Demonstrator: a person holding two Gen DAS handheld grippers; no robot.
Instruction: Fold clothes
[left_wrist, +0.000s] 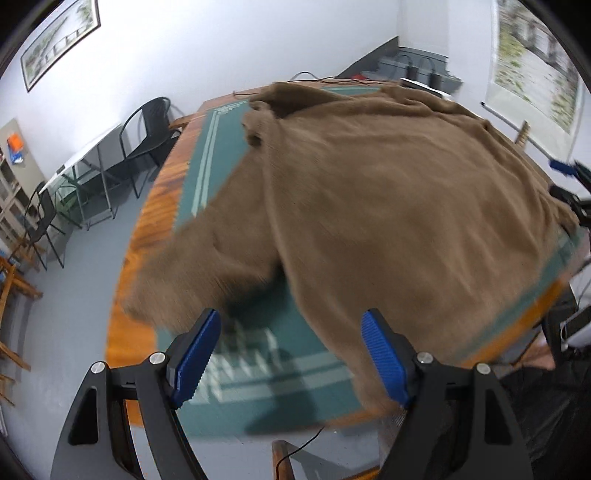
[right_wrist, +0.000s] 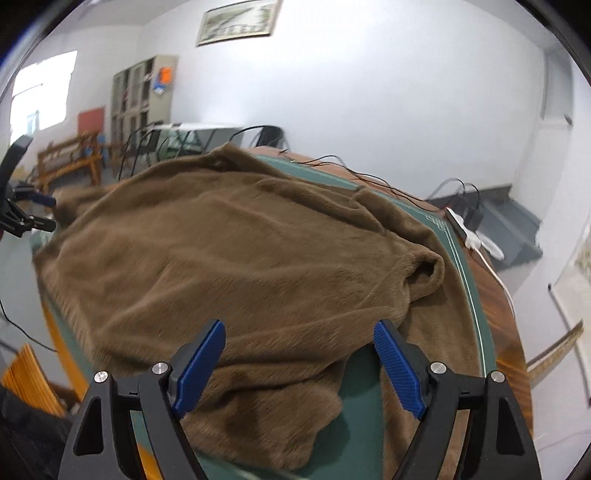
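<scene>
brown fleece garment (left_wrist: 388, 206) spread rumpled across bench (left_wrist: 147, 206) | left hand-held gripper (left_wrist: 290, 356) and right hand-held gripper (right_wrist: 299, 365) wide, empty | risk: near hem overhangs the edge, a one-layer pinch drags it off

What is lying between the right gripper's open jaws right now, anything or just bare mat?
In the right wrist view, the right gripper has the brown garment spread below its open jaws, with green mat showing beside the right jaw.
</scene>
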